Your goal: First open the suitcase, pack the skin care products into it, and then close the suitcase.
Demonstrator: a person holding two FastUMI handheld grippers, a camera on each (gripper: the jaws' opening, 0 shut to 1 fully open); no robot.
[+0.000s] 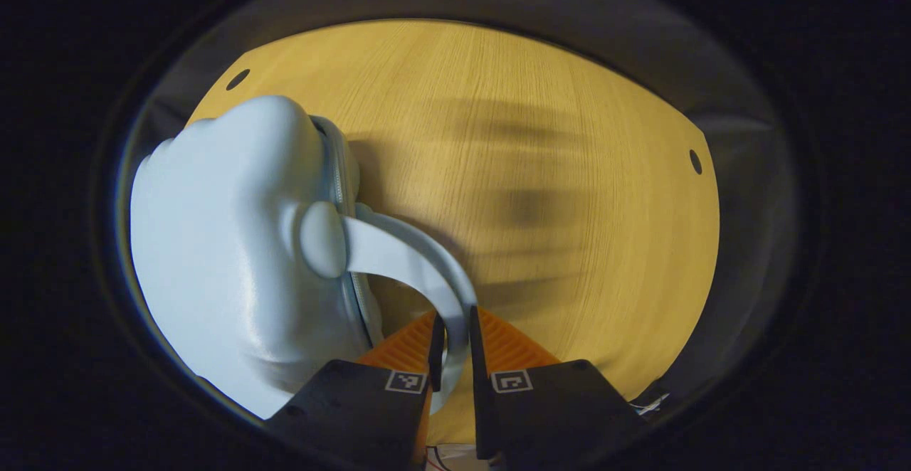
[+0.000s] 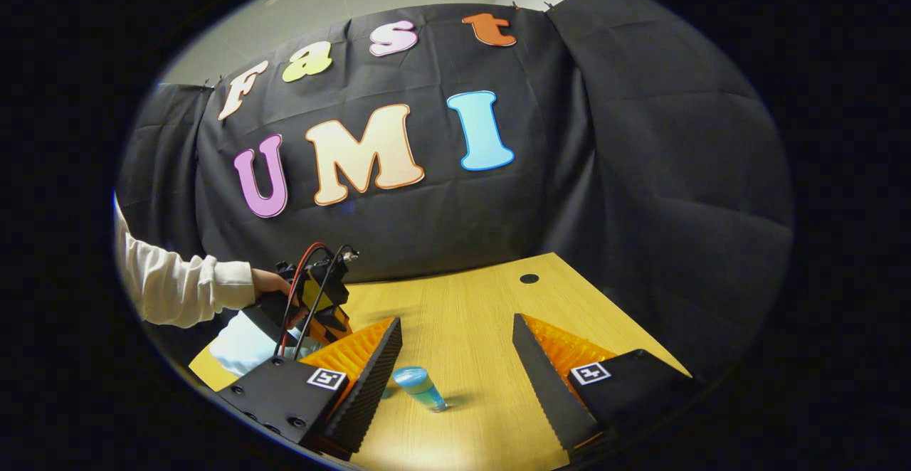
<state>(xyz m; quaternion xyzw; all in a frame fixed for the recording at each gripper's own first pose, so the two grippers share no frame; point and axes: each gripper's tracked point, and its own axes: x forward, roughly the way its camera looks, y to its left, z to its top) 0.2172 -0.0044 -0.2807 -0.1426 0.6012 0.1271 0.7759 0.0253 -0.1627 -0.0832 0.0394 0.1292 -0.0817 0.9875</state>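
Note:
A pale blue hard-shell suitcase (image 1: 228, 257) fills the left of the left gripper view, its two halves together along the zip seam. Its curved handle (image 1: 413, 257) arcs down between the fingers of my left gripper (image 1: 453, 332), which is shut on it. In the right gripper view my right gripper (image 2: 455, 343) hangs open over the table with nothing between its fingers. A small blue-capped bottle (image 2: 421, 387) rests on the wood just ahead of it. Farther left, a hand in a white sleeve (image 2: 178, 286) holds the left gripper (image 2: 320, 307) over the suitcase (image 2: 242, 346).
The wooden table (image 1: 555, 172) has round holes near its far corners (image 2: 529, 278). Black cloth walls close in behind and to the right of it. Bare wood lies to the right of the suitcase.

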